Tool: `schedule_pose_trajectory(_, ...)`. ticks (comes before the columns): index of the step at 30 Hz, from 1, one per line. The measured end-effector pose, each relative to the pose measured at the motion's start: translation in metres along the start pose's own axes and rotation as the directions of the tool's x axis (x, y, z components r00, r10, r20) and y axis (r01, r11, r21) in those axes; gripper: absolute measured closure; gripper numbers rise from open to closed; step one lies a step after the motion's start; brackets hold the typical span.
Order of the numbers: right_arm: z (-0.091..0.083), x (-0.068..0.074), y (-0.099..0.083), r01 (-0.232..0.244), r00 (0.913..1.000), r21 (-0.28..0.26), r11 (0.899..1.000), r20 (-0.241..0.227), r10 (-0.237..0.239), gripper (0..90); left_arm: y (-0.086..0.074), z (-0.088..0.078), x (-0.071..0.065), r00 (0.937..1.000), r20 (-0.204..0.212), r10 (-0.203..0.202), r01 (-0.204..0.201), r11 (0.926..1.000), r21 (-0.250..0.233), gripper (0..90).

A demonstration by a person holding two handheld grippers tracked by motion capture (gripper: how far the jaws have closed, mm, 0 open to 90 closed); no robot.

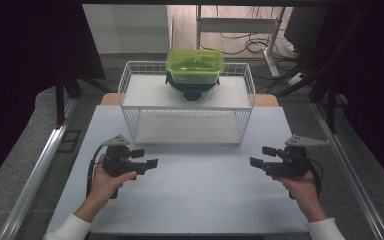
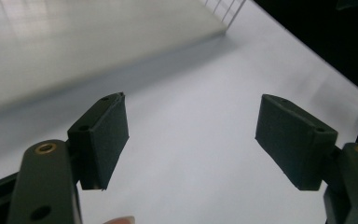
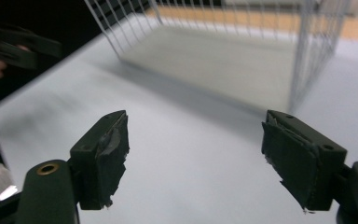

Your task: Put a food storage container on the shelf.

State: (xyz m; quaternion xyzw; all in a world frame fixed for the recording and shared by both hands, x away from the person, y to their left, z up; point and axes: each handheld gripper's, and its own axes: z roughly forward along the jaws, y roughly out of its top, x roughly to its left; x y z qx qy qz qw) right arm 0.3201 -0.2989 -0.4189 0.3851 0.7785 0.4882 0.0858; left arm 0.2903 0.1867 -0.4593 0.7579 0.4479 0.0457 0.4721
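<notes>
My left gripper (image 1: 149,158) and right gripper (image 1: 258,156) are matte black, with blocky rubbery pads; the right pads (image 3: 106,156) look scuffed and torn at the edges. Both sets of jaws stand wide apart with nothing between them. The wire basket (image 1: 130,112), white and grid-walled, sits well beyond them at the far end of the smooth pale grey surface (image 1: 200,195). A translucent green box (image 1: 195,66) rests on the basket's top over a dark bowl-like thing. Dark curtains flank the grey floor.
</notes>
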Motion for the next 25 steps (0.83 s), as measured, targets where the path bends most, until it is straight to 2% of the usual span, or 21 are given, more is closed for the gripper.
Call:
schedule_pose_trajectory(2,0.003,-0.004,-0.012,0.011,0.9993,0.025,1.0,0.035,-0.012,22.3,-0.009,0.002,0.0,0.9999,-0.01,0.0,0.0,0.9998,0.02,24.8)
schedule_pose_trajectory(5,0.01,-0.007,-0.027,0.012,0.9985,0.068,0.998,0.052,-0.016,21.7,-0.02,0.004,0.0,0.9997,-0.024,-0.001,0.001,0.9993,0.036,24.8)
schedule_pose_trajectory(10,0.021,-0.009,-0.041,0.02,0.9968,0.132,0.991,0.074,-0.03,21.0,-0.03,0.009,-0.002,0.9971,-0.067,0.036,-0.032,0.9977,0.06,24.5)
schedule_pose_trajectory(15,0.021,-0.007,-0.041,0.035,0.9965,0.116,0.993,0.072,-0.043,21.2,-0.031,0.011,-0.003,0.9961,-0.072,0.051,-0.046,0.9967,0.067,24.1)
schedule_pose_trajectory(21,0.02,-0.006,-0.042,0.042,0.995,0.096,0.994,0.086,-0.051,20.6,-0.031,0.011,0.001,0.9967,-0.075,0.033,-0.028,0.9978,0.06,23.6)
schedule_pose_trajectory(25,0.021,-0.006,-0.042,0.05,0.9942,0.106,0.993,0.089,-0.06,20.3,-0.031,0.011,0.003,0.9964,-0.08,0.028,-0.024,0.998,0.059,23.2)
